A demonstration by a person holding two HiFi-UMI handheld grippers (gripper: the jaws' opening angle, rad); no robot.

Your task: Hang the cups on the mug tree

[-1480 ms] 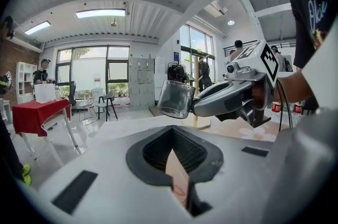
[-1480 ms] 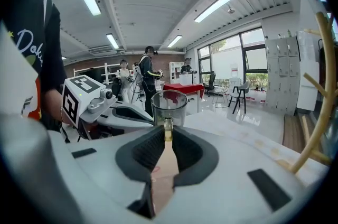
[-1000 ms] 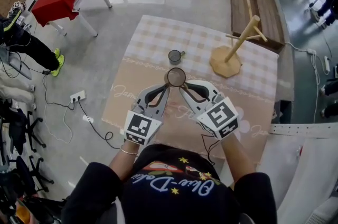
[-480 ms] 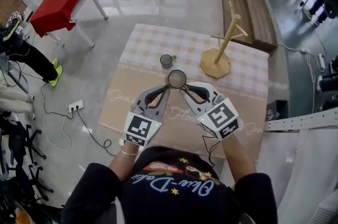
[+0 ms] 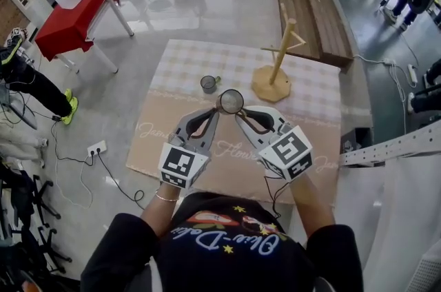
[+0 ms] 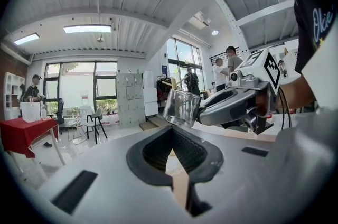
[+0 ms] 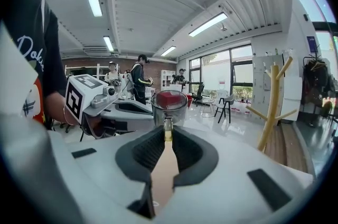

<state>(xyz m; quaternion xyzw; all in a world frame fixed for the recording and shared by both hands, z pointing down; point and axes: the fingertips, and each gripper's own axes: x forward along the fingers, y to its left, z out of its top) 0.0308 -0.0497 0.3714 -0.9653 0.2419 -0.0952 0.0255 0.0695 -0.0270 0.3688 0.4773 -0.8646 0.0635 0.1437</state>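
Held cup: a clear glass cup [image 5: 231,101] is up in the air between the 2 grippers, well above the table [image 5: 317,98], mouth facing the head camera.
Right gripper: the right gripper [image 5: 238,111] is clamped on the cup's handle [image 7: 167,125]. In its own view the handle stands upright between the 2 pads, with the cup body just past the tips at 12 o'clock.
Left gripper: the left gripper [image 5: 219,110] has its jaws drawn together with nothing between them. Its tips sit just beside the cup's wall, and the cup shows at 1 o'clock in its own view. I cannot tell whether they touch the glass.
Second cup: a smaller cup [image 5: 209,84] stands upright on the checked cloth at 10 o'clock from the held cup, untouched.
Mug tree: the wooden mug tree [image 5: 275,60] stands on its round base at 1 o'clock from the held cup and 3 o'clock from the second cup. All pegs that show are bare.
Done: 0 of 2 cups hang. The 1st is lifted and gripped by the handle.
Left: carry the held cup to the tree and slip its handle over a peg, then fetch and hang the 2nd.
Judgement: the task looks under halfway, since no cup has been hung.
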